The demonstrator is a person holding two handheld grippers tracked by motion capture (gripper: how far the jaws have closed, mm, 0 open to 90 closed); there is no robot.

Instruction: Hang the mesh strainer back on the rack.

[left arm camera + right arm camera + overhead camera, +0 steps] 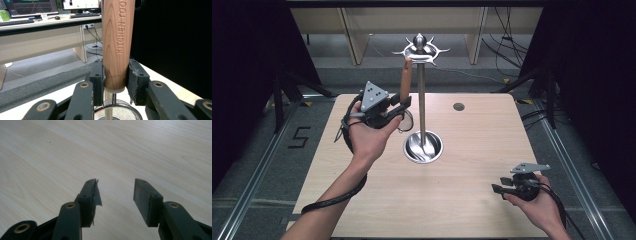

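Note:
A steel utensil stand (422, 100) rises from a round base (423, 147) in the middle of the wooden table (472, 200), with a ring of hooks (421, 50) at its top. A wooden-handled utensil (405, 80) stamped "KITCHEN TOOL" (117, 37) stands upright beside the pole, its top end at a hook. My left gripper (404, 102) is shut on the lower end of the handle, which sits between the two pads (115, 80). My right gripper (496, 190) hovers low over the front right of the table, open with nothing between its jaws (115, 192).
A small round grommet (458, 106) sits in the table at the back right. Black tripod legs (287, 90) stand on the floor to the left and right of the table. A desk with monitors (32, 6) is far behind.

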